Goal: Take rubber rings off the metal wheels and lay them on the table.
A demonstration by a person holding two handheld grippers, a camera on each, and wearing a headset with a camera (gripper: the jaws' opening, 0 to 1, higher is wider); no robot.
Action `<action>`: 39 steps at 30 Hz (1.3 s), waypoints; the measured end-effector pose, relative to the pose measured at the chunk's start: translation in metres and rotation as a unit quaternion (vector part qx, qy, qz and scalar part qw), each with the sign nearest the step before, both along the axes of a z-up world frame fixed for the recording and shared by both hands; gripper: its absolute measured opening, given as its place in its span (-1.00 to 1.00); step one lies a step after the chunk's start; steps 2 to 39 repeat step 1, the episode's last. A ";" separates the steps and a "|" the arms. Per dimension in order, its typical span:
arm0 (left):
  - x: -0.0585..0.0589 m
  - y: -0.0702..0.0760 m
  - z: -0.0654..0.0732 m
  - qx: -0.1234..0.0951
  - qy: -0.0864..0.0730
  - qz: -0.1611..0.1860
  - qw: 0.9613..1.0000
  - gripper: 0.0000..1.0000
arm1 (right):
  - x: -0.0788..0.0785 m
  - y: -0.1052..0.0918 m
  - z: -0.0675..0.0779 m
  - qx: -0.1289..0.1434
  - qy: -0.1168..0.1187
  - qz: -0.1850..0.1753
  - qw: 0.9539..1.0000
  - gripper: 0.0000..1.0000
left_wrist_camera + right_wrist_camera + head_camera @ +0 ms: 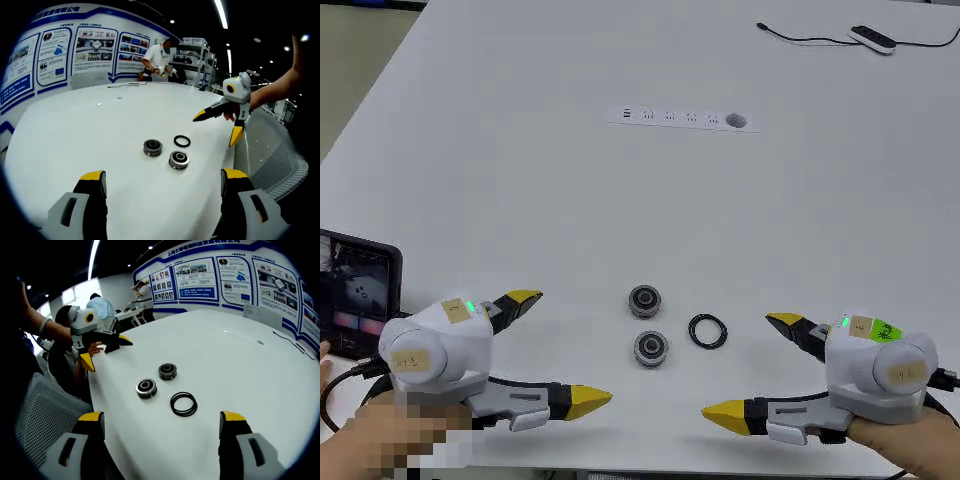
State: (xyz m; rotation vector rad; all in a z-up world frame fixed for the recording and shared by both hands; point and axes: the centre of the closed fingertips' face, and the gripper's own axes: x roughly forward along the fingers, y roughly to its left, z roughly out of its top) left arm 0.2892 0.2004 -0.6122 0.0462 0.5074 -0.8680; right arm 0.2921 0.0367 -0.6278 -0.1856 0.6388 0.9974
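Observation:
Two metal wheels lie flat on the white table (640,200): the far wheel (644,299) and the near wheel (651,347). A loose black rubber ring (708,331) lies just right of them. In the left gripper view I see the wheels (153,147) (179,159) and the ring (182,141); in the right gripper view the wheels (167,371) (146,388) and the ring (183,404). My left gripper (568,350) stands open to the left of the wheels, holding nothing. My right gripper (752,368) stands open to the right, holding nothing.
A white power strip (682,119) lies across the middle of the table. A small white device with a cable (872,39) sits at the far right. A tablet (355,290) lies at the left edge. People stand beyond the table's far end.

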 end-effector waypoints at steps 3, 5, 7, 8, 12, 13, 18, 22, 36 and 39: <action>0.001 0.000 0.000 0.000 -0.001 0.000 1.000 0.95 | 0.000 0.000 0.000 0.000 0.000 -0.001 1.000 0.93; 0.001 0.000 0.000 0.000 -0.001 0.000 1.000 0.95 | 0.000 0.000 0.000 0.000 0.000 -0.001 1.000 0.93; 0.001 0.000 0.000 0.000 -0.001 0.000 1.000 0.95 | 0.000 0.000 0.000 0.000 0.000 -0.001 1.000 0.93; 0.001 0.000 0.000 0.000 -0.001 0.000 1.000 0.95 | 0.000 0.000 0.000 0.000 0.000 -0.001 1.000 0.93; 0.001 0.000 0.000 0.000 -0.001 0.000 1.000 0.95 | 0.000 0.000 0.000 0.000 0.000 -0.001 1.000 0.93; 0.001 0.000 0.000 0.000 -0.001 0.000 1.000 0.95 | 0.000 0.000 0.000 0.000 0.000 -0.001 1.000 0.93; 0.001 0.000 0.000 0.000 -0.001 0.000 1.000 0.95 | 0.000 0.000 0.000 0.000 0.000 -0.001 1.000 0.93; 0.001 0.000 0.000 0.000 -0.001 0.000 1.000 0.95 | 0.000 0.000 0.000 0.000 0.000 -0.001 1.000 0.93; 0.001 0.000 0.000 0.000 -0.001 0.000 1.000 0.95 | 0.000 0.000 0.000 0.000 0.000 -0.001 1.000 0.93; 0.001 0.000 0.000 0.000 -0.001 0.000 1.000 0.95 | 0.000 0.000 0.000 0.000 0.000 -0.001 1.000 0.93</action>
